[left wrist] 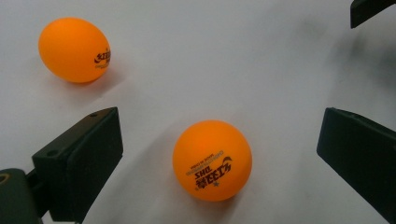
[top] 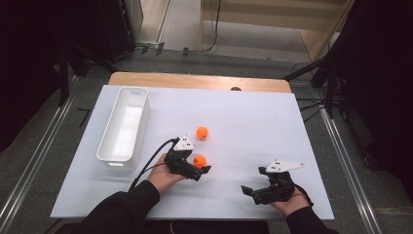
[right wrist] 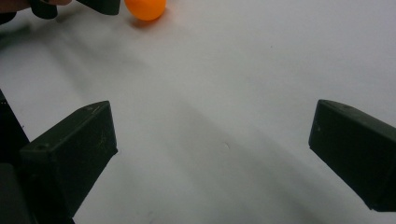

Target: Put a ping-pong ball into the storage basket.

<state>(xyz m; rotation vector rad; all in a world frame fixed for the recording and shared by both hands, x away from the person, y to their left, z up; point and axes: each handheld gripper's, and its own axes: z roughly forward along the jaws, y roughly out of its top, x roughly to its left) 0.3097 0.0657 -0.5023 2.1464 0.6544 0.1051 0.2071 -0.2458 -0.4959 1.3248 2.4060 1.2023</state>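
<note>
Two orange table-tennis balls lie on the white tabletop [top: 253, 122]. The nearer ball [top: 199, 160] [left wrist: 212, 161] rests on the surface between the jaws of my left gripper [top: 197, 165] [left wrist: 219, 135], which is open with a gap on each side of the ball. The farther ball [top: 202, 131] [left wrist: 74, 50] sits alone just beyond it. My right gripper [top: 253, 180] [right wrist: 210, 135] is open near the front right, low over bare tabletop with nothing between its jaws. In the right gripper view the nearer ball [right wrist: 145, 8] shows at the top edge beside the left gripper [right wrist: 100, 5].
A long white bin [top: 117, 162] stands lengthwise on the left side of the table, with nothing visible inside. A strip of wooden table edge [top: 195, 80] runs along the back. Dark stands and cables flank the table on the floor.
</note>
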